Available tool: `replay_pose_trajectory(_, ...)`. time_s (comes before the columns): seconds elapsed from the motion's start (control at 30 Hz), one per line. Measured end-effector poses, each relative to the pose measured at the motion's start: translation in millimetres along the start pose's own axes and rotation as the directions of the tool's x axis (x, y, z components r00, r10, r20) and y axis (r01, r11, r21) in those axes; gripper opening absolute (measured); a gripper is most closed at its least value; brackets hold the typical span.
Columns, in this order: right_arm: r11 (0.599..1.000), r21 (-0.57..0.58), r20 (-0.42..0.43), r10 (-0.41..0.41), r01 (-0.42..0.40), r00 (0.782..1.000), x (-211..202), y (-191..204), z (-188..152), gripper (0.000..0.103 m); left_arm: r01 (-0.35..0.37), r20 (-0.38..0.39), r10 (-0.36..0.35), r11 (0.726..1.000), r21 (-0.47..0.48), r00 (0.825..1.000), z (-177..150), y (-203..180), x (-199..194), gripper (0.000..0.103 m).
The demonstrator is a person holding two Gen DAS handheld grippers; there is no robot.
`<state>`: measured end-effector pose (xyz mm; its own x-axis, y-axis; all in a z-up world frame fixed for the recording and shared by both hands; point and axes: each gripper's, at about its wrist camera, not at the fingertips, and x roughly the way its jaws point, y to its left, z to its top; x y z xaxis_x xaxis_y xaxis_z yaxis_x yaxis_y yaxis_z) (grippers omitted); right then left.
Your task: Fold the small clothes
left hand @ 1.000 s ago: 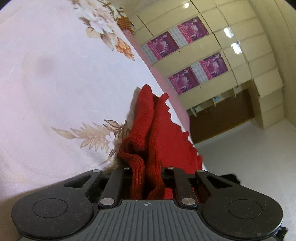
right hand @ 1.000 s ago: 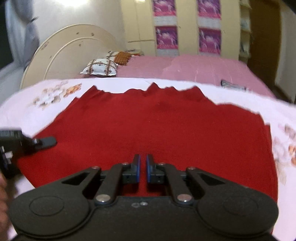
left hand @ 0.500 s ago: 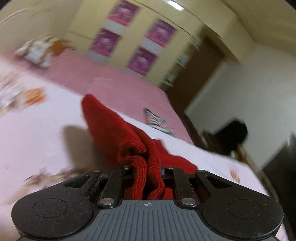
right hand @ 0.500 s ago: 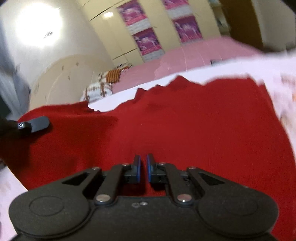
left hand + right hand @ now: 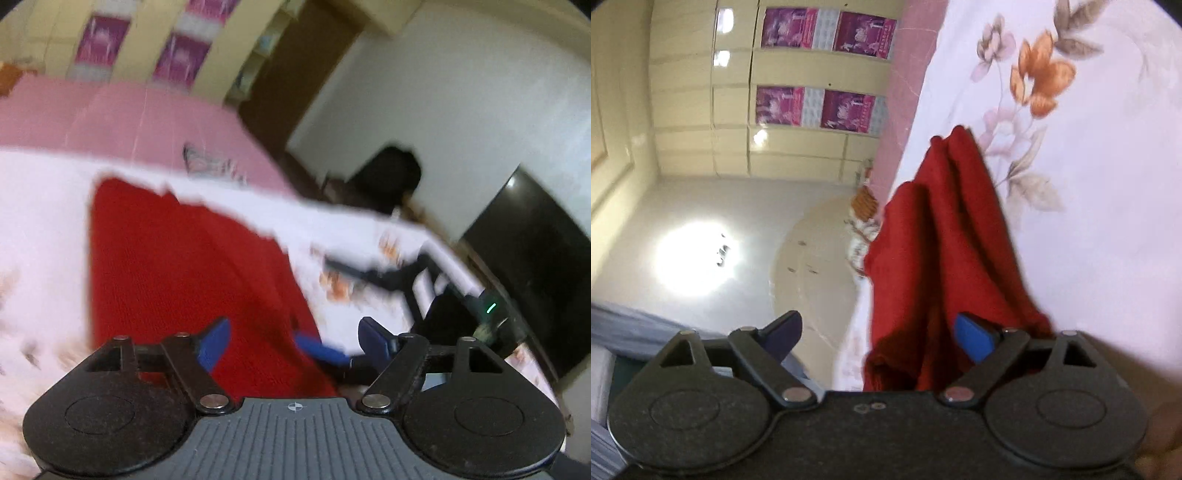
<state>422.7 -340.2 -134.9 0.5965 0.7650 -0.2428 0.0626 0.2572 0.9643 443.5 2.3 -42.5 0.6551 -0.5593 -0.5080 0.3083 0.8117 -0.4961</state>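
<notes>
A red knit garment [image 5: 184, 266] lies folded flat on the white floral bedsheet [image 5: 40, 229] in the left wrist view. My left gripper [image 5: 293, 339] is open just above its near edge, its blue pads apart and holding nothing. The right gripper's body and one blue finger show at the right of that view [image 5: 325, 350]. In the right wrist view the garment [image 5: 945, 251] lies bunched in folds against the sheet. My right gripper [image 5: 882, 336] is open around its near end, not clamped on it.
A pink bedcover [image 5: 122, 110] lies beyond the white sheet, with a small striped item [image 5: 207, 162] on it. Cream wardrobes with purple posters [image 5: 820, 70] stand behind. A dark chair [image 5: 388, 177] and black screen [image 5: 535, 236] stand off the bed.
Both grippers have opened and let go of the garment. The left one carried its edge across, and the garment now lies folded. Both views swung sharply.
</notes>
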Motion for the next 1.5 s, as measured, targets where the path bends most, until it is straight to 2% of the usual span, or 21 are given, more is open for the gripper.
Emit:
replay_pose_trajectory(0.1, 0.996, -0.083, -0.031, -0.023, 0.021, 0.999, 2.4, 7.6, -3.6, 0.086, -0.101, 0.036, 0.105, 0.991, -0.084, 0.994, 5.9, 40.5, -19.5, 0.075)
replay_pose_trajectory(0.2, 0.981, -0.178, -0.046, -0.079, 0.07, 0.996, 10.3, 21.5, -12.3, 0.08, -0.201, -0.049, 0.196, 0.963, -0.177, 0.979, -3.8, 86.9, -13.9, 0.075)
replay_pose_trajectory(0.27, 0.961, -0.249, -0.066, -0.139, 0.119, 0.988, 21.0, 31.5, -17.6, 0.076, -0.218, -0.069, 0.208, 0.956, -0.196, 0.976, -15.2, 97.4, -8.6, 0.075)
replay_pose_trajectory(0.4, 0.88, -0.403, -0.056, -0.299, 0.253, 0.953, 34.8, 52.8, -31.1, 0.063, -0.199, -0.064, 0.189, 0.949, -0.246, 0.98, -27.5, 104.9, -7.3, 0.075)
replay_pose_trajectory(0.47, 0.837, -0.467, -0.054, -0.349, 0.286, 0.935, 44.8, 64.7, -35.5, 0.051, -0.207, -0.064, 0.197, 0.95, -0.235, 0.978, -27.9, 101.6, -7.8, 0.075)
replay_pose_trajectory(0.57, 0.753, -0.55, -0.028, -0.45, 0.362, 0.893, 69.3, 76.6, -35.6, 0.047, -0.233, -0.056, 0.226, 0.953, -0.192, 0.972, -19.6, 95.1, -7.3, 0.075)
replay_pose_trajectory(0.6, 0.719, -0.582, -0.01, -0.475, 0.381, 0.88, 73.6, 82.6, -38.8, 0.033, -0.247, -0.044, 0.243, 0.952, -0.18, 0.969, -16.1, 92.8, -1.2, 0.075)
replay_pose_trajectory(0.63, 0.655, -0.639, 0.028, -0.506, 0.405, 0.862, 77.8, 90.4, -44.6, 0.021, -0.254, -0.046, 0.25, 0.951, -0.178, 0.967, -14.7, 95.2, 1.7, 0.075)
replay_pose_trajectory(0.67, 0.586, -0.695, 0.07, -0.522, 0.416, 0.85, 81.2, 97.7, -52.7, 0.019, -0.254, -0.06, 0.247, 0.95, -0.18, 0.967, -14.9, 98.6, 4.6, 0.075)
replay_pose_trajectory(0.73, 0.488, -0.769, 0.14, -0.504, 0.414, 0.853, 79.1, 112.3, -66.8, 0.017, -0.256, -0.065, 0.248, 0.951, -0.172, 0.967, -11.5, 99.3, 12.9, 0.075)
replay_pose_trajectory(0.8, 0.413, -0.816, 0.201, -0.453, 0.405, 0.869, 71.6, 124.5, -77.5, 0.016, -0.235, -0.046, 0.23, 0.959, -0.159, 0.972, -8.8, 94.2, 16.7, 0.075)
replay_pose_trajectory(0.87, 0.391, -0.826, 0.238, -0.411, 0.406, 0.88, 55.6, 130.2, -80.8, 0.016, -0.196, -0.024, 0.194, 0.968, -0.154, 0.981, -8.4, 87.1, 19.6, 0.075)
replay_pose_trajectory(0.9, 0.392, -0.824, 0.247, -0.402, 0.409, 0.882, 46.3, 129.9, -80.6, 0.016, -0.187, -0.031, 0.185, 0.971, -0.148, 0.982, -8.8, 84.6, 21.2, 0.075)
replay_pose_trajectory(0.97, 0.441, -0.787, 0.247, -0.414, 0.431, 0.876, 34.0, 115.3, -70.7, 0.016, -0.195, -0.069, 0.188, 0.973, -0.124, 0.98, -12.5, 79.6, 32.0, 0.075)
replay_pose_trajectory(1.07, 0.568, -0.677, 0.194, -0.476, 0.468, 0.858, 33.2, 70.0, -48.2, 0.017, -0.218, -0.08, 0.212, 0.973, -0.081, 0.974, -16.3, 71.4, 40.3, 0.075)
replay_pose_trajectory(1.13, 0.631, -0.635, 0.179, -0.441, 0.445, 0.88, 23.7, 61.8, -44.0, 0.017, -0.22, -0.085, 0.214, 0.973, -0.074, 0.973, -14.3, 70.1, 39.8, 0.075)
replay_pose_trajectory(1.2, 0.655, -0.623, 0.165, -0.425, 0.428, 0.89, 20.7, 64.0, -41.2, 0.02, -0.212, -0.092, 0.205, 0.975, -0.071, 0.974, -11.7, 72.3, 39.7, 0.075)
replay_pose_trajectory(1.3, 0.673, -0.611, 0.167, -0.406, 0.418, 0.898, 21.1, 63.9, -34.8, 0.033, -0.205, -0.098, 0.198, 0.976, -0.067, 0.975, -7.8, 71.9, 43.1, 0.075)
replay_pose_trajectory(1.37, 0.718, -0.569, 0.187, -0.362, 0.401, 0.913, 11.5, 61.7, -23.4, 0.044, -0.205, -0.102, 0.197, 0.977, -0.066, 0.975, -5.0, 72.1, 41.4, 0.075)
replay_pose_trajectory(1.43, 0.758, -0.533, 0.192, -0.323, 0.375, 0.927, 13.3, 61.4, -9.5, 0.046, -0.204, -0.103, 0.197, 0.977, -0.056, 0.975, -6.6, 72.4, 44.5, 0.075)
replay_pose_trajectory(1.5, 0.753, -0.526, 0.212, -0.335, 0.396, 0.918, 28.5, 63.3, 3.7, 0.044, -0.207, -0.101, 0.201, 0.977, -0.054, 0.974, -4.4, 73.0, 45.7, 0.075)
